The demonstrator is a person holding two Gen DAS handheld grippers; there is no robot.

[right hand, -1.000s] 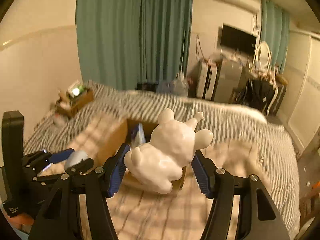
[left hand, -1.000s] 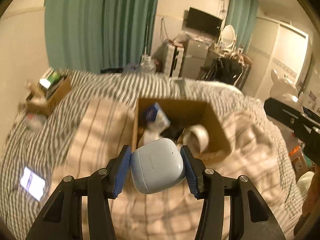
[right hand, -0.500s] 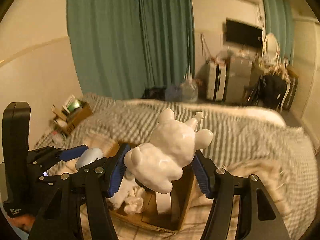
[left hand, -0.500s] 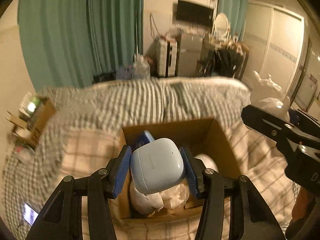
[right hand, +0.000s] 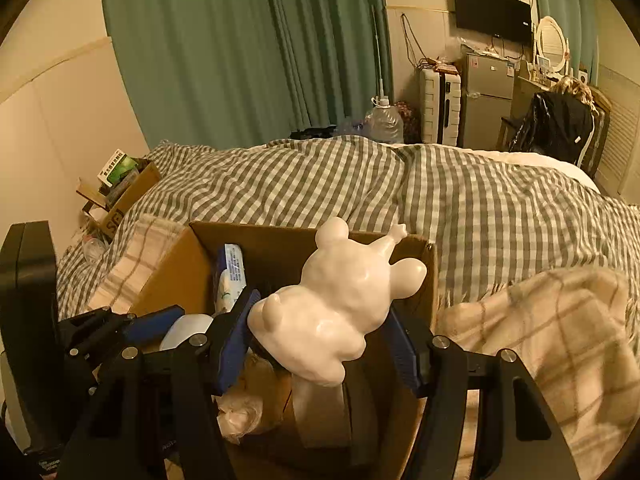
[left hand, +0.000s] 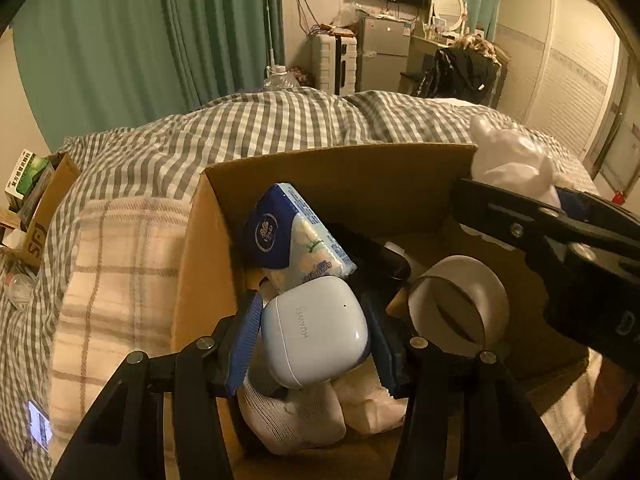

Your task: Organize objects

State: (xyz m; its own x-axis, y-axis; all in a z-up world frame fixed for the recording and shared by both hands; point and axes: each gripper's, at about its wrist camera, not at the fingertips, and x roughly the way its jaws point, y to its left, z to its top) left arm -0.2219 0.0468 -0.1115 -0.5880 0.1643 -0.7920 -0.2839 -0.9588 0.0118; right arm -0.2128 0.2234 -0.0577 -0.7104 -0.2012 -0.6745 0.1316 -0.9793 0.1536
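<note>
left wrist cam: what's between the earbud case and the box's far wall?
In the left wrist view, a blue tissue pack stands tilted between the earbud case and the far wall of the cardboard box.

Your pale blue earbud case (left hand: 314, 330) between blue-padded fingers (left hand: 242, 346), your glossy white figurine (right hand: 344, 308), brown cardboard box (left hand: 340, 172), blue-and-white tissue pack (left hand: 292, 236), grey-and-white checked duvet (right hand: 480, 208), beige plaid blanket (left hand: 120, 264), green curtains (right hand: 248, 48).
</note>
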